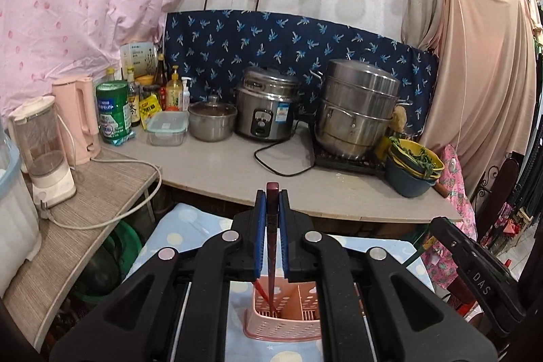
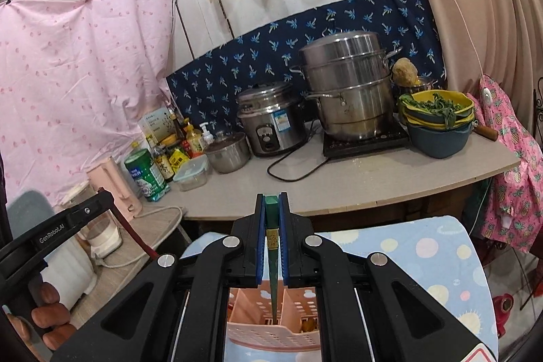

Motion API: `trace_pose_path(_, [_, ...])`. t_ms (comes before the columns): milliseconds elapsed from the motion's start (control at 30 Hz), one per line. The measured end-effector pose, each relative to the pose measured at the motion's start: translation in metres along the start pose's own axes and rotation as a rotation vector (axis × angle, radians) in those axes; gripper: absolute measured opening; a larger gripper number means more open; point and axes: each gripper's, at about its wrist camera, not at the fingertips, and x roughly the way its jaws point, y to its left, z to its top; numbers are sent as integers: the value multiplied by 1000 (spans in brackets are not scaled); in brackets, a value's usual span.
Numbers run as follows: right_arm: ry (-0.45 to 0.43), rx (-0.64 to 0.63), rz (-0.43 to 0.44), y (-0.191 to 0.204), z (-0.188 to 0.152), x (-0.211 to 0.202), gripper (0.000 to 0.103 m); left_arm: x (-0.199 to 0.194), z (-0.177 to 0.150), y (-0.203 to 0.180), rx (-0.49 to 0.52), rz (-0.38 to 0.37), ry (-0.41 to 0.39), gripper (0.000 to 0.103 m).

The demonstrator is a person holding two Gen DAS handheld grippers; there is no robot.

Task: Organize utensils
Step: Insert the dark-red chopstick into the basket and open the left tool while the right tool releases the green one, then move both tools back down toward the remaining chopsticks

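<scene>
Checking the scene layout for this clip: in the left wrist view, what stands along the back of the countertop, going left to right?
Pink kettle → green canister → clear lidded container → small lidded pot → rice cooker → stacked steel steamer → stacked bowls with greens.

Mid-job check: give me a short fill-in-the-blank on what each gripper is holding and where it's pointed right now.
1. The left gripper has its jaws shut on a dark ____ chopstick.
2. The right gripper has its jaws shut on a ____ chopstick.
3. Both chopsticks point down into the ____ slotted utensil basket.
4. The basket stands on a light blue cloth printed with ____.

Missing words: red; green; pink; dots
</scene>
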Motion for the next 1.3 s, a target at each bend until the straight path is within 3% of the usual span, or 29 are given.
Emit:
trace_pose_path(67, [-6,-3,-6,-1,-2,0,12,3,-3,1,-4,3,13,9])
trace_pose_path(133, [-24,-15,-22,1,-2,-3,22,6,-4,3,-10,2,30,23])
trace_pose_path(167, [-31,-17,-25,1,-2,-4,26,5,-5,5,-17,10,29,40])
trace_pose_path(200, [-37,-13,-23,0,-3,-6,27,2,-6,6,-25,19,20,49])
trace_pose_path(533, [-70,-63,-32,9,-8,-46,46,-28,-22,9,17,62,10,51])
trace_pose_path(833, [-8,-43,10,16,-40,-92,48,-59,-55,7,85,127,78,51])
trace_pose_path(1300, [103,-164,-45,37,-126,-162,49,-107,-135,19,119,166,211,51])
